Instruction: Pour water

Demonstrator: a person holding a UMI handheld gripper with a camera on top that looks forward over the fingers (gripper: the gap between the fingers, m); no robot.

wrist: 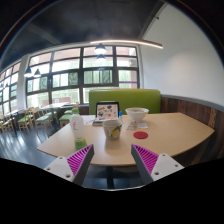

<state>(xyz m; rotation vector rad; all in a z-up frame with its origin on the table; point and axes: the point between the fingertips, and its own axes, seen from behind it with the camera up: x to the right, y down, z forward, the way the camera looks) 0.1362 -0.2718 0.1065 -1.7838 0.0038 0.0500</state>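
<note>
Hovering open tool (112, 160) faces wooden table (170, 130).

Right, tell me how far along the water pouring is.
Nothing looks done yet. The gripper is open and empty, short of the table, holding nothing. Ahead of the fingers stand a green cup, a patterned cup and a white bowl, all untouched on the tabletop. Whether any holds water cannot be seen. Left: approach, grasp the pouring vessel, tip it over the receiver.
</note>
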